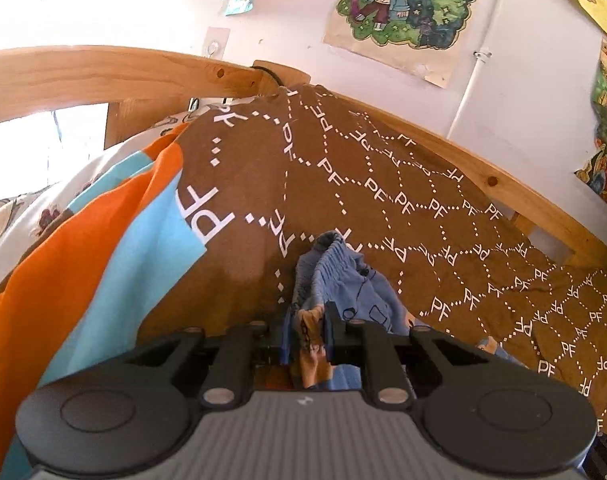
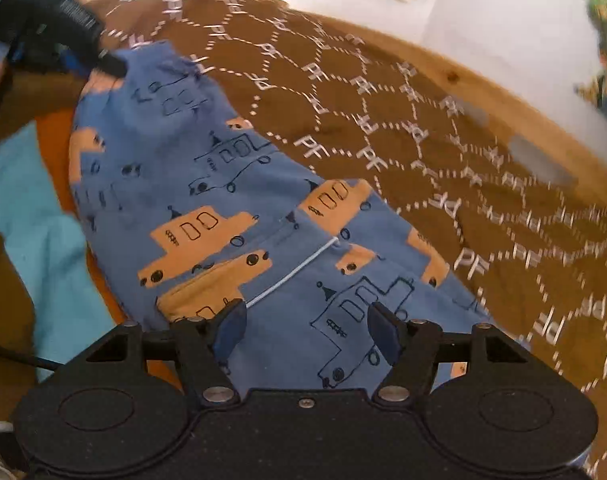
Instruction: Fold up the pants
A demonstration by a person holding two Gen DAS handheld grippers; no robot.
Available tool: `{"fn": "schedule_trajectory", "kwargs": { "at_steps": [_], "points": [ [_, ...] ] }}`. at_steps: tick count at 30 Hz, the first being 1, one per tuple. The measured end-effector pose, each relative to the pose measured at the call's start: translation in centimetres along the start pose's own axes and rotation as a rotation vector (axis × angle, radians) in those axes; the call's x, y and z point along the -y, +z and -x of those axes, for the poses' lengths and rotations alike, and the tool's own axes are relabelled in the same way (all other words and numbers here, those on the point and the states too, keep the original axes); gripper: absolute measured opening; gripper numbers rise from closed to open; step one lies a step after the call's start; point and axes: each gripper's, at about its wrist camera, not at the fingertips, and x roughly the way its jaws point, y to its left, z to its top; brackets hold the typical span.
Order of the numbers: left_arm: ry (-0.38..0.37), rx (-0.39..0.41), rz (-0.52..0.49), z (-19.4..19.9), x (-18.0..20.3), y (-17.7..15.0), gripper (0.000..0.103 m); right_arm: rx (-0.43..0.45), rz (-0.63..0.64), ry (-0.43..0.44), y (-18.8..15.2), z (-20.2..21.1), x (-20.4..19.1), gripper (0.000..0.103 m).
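The left gripper (image 1: 306, 334) has its jaws clenched on a bunched edge of the blue pants (image 1: 343, 284), most likely to pin that end while the rest is laid out. In its own view the gathered waistband rises at twelve o'clock from the jaws, over a brown bedspread (image 1: 423, 220), with an orange and light blue cloth (image 1: 103, 240) at nine o'clock.

The right gripper (image 2: 306, 330) hovers with its jaws released and nothing between the pads, probably ready to take the near edge for a fold. Only this view shows the pants spread flat on the bed, printed with orange trucks, a white cord (image 2: 291, 276) across them, and the left gripper at ten o'clock, gripping the far end.
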Motion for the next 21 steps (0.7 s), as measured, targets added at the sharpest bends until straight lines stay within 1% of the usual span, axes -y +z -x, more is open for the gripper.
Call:
{"fn": "schedule_trajectory", "kwargs": {
  "at_steps": [3,5,7,9,11,12,14,17,19,21],
  "points": [
    [-0.011,0.035,-0.027,1.2,1.0,0.1,0.017,0.028,0.001,-0.003,0.0,0.4,0.4,0.07],
    [-0.032,0.059,-0.083,2.2,2.6,0.4,0.017,0.049,-0.027,0.001,-0.1,0.9,1.1,0.071],
    [-0.073,0.093,-0.15,3.5,4.5,0.4,0.017,0.073,-0.06,0.005,-0.4,1.7,2.0,0.073],
    [-0.125,0.117,-0.232,4.7,6.8,0.4,0.017,0.098,-0.094,-0.002,-0.9,2.6,3.2,0.078],
    [-0.173,0.135,-0.293,5.4,9.1,0.2,0.017,0.114,-0.122,-0.007,-1.5,3.5,4.3,0.082],
    [-0.201,0.13,-0.314,5.6,10.3,0.1,0.017,0.119,-0.14,-0.006,-1.9,4.0,5.1,0.083],
    [-0.266,0.103,-0.358,5.5,12.7,-0.3,0.017,0.116,-0.163,-0.018,-2.8,4.7,6.3,0.09],
    [-0.347,0.073,-0.447,5.3,15.8,-1.3,0.017,0.115,-0.192,-0.063,-4.1,5.9,8.3,0.093],
    [-0.387,0.055,-0.498,5.2,17.6,-2.2,0.017,0.119,-0.217,-0.089,-5.0,6.5,9.5,0.097],
    [-0.417,0.032,-0.544,4.7,19.2,-3.3,0.017,0.122,-0.238,-0.116,-5.7,7.2,10.6,0.097]
  ]
}}
